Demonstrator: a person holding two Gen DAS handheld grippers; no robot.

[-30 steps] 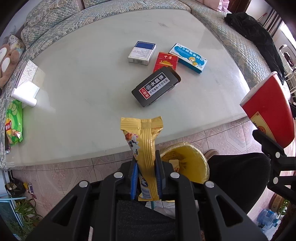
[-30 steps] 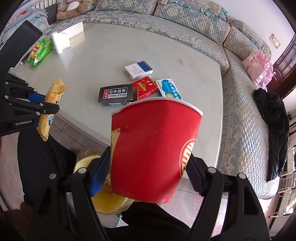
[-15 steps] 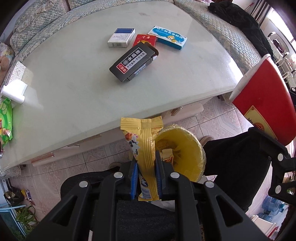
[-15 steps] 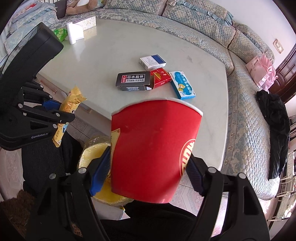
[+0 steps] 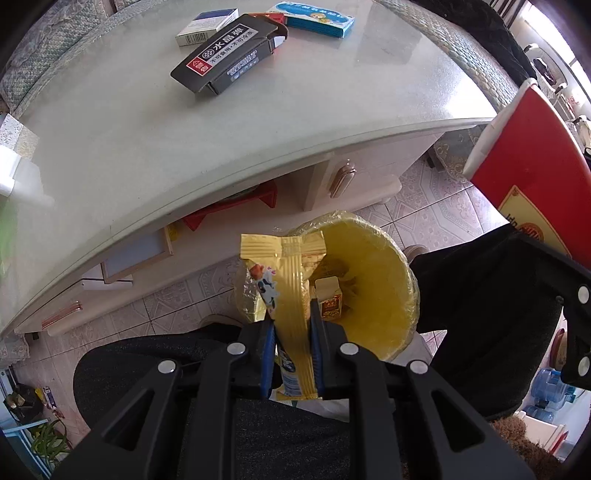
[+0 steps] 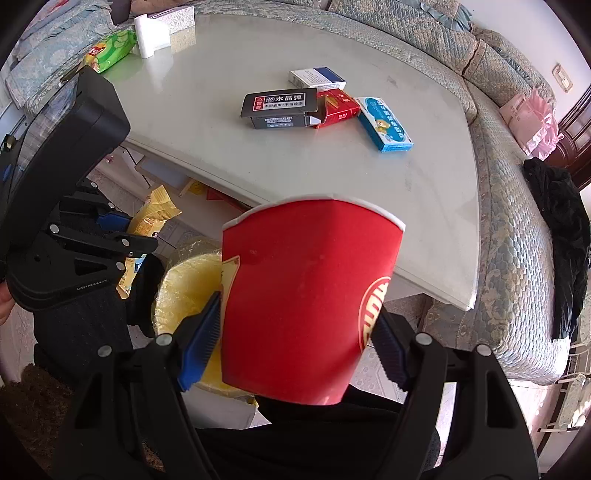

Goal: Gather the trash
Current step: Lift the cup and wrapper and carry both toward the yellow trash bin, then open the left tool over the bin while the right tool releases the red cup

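Note:
My left gripper (image 5: 291,325) is shut on a yellow snack wrapper (image 5: 291,280) and holds it just above the near left rim of a bin lined with a yellow bag (image 5: 373,295) on the floor. A small carton (image 5: 330,297) lies inside the bin. My right gripper (image 6: 299,332) is shut on a red paper cup (image 6: 303,295), held above the bin (image 6: 184,291); the cup also shows in the left wrist view (image 5: 532,177). The left gripper and wrapper (image 6: 151,214) show at the left of the right wrist view.
A pale table (image 5: 147,129) holds a black box (image 5: 225,59), a blue-white pack (image 5: 207,26), a red pack (image 6: 338,107) and a blue box (image 6: 384,123). A green packet (image 6: 110,48) and white roll (image 6: 149,35) lie at its far side. Sofas surround it.
Both grippers have moved back off the table and down toward the bin. The wrapper is now over the bin's rim, and the cup has come closer to the bin.

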